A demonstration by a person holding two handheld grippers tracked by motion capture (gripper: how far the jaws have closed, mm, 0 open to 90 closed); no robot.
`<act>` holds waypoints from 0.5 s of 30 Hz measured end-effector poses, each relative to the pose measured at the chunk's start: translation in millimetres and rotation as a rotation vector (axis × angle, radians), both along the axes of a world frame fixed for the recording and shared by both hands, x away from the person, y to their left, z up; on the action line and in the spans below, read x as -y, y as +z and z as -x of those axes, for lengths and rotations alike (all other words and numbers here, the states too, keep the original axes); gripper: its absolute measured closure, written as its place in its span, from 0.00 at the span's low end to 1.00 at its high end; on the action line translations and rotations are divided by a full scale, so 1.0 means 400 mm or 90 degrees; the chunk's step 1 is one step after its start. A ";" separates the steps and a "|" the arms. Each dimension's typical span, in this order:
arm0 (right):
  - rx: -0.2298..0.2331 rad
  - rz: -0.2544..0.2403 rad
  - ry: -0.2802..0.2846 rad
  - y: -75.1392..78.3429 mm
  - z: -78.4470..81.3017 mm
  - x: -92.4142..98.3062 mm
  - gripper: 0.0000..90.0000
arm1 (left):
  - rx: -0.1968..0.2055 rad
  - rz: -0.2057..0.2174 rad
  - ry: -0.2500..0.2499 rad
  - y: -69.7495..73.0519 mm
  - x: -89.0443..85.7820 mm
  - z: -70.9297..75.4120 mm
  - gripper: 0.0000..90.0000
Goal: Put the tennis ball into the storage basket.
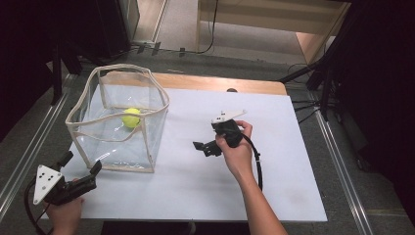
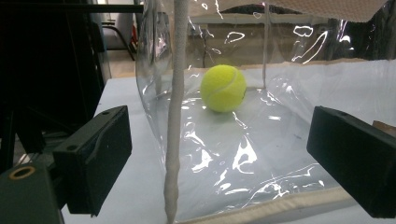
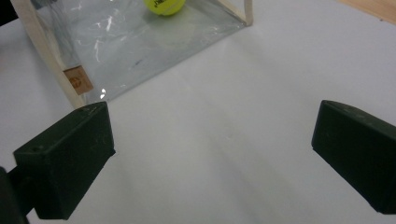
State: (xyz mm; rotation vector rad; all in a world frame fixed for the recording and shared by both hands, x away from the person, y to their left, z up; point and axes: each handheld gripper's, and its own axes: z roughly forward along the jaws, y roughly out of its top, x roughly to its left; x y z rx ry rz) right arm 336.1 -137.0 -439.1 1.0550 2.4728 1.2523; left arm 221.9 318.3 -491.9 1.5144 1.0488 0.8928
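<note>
Tennis ball (image 1: 131, 117), round, fuzzy and yellow-green, lies on the floor of a see-through plastic bag (image 1: 122, 142) in the high view. That bag is shaped like a box with an open top, and a soft cream cloth strip runs along its edges. It stands on the left part of the worktop (image 1: 274, 166), which is flat, smooth and white, with a strip of brown wood at the far side. The left gripper (image 1: 80, 169) is held in a hand at the near left corner, just beside the bag, with its black jaws wide apart and nothing between them. The right gripper (image 1: 203, 147) is held in a hand (image 1: 237, 149) near the middle of the worktop, apart from the bag, and its jaws point toward the bag. In the left gripper view, the two blocky black jaws stand far apart and hold nothing. A corner of the shiny, wrinkly bag (image 2: 243, 154) is between them, with one cream seam standing upright, and the ball (image 2: 223, 87) sits farther back inside with its white curved line showing. In the right gripper view, the jaws are wide open and empty over the bare white worktop (image 3: 224, 140). The bag (image 3: 130, 42) is at the top, with a small brown tag on its cream edge, and the ball (image 3: 164, 6) shows at the top edge.
</note>
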 end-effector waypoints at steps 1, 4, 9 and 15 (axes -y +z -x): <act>0.003 0.001 -0.004 -0.004 0.003 0.006 0.00 | 0.000 0.000 0.000 0.000 0.000 0.000 0.08; 0.006 -0.002 -0.011 -0.011 0.018 0.025 0.00 | 0.000 -0.001 0.001 0.000 0.001 0.000 0.08; 0.021 -0.015 -0.025 -0.026 0.043 0.058 0.00 | 0.000 -0.003 0.001 0.000 0.002 0.000 0.08; 0.023 -0.020 -0.037 -0.050 0.068 0.089 0.00 | 0.002 -0.002 0.000 -0.001 0.002 0.000 0.08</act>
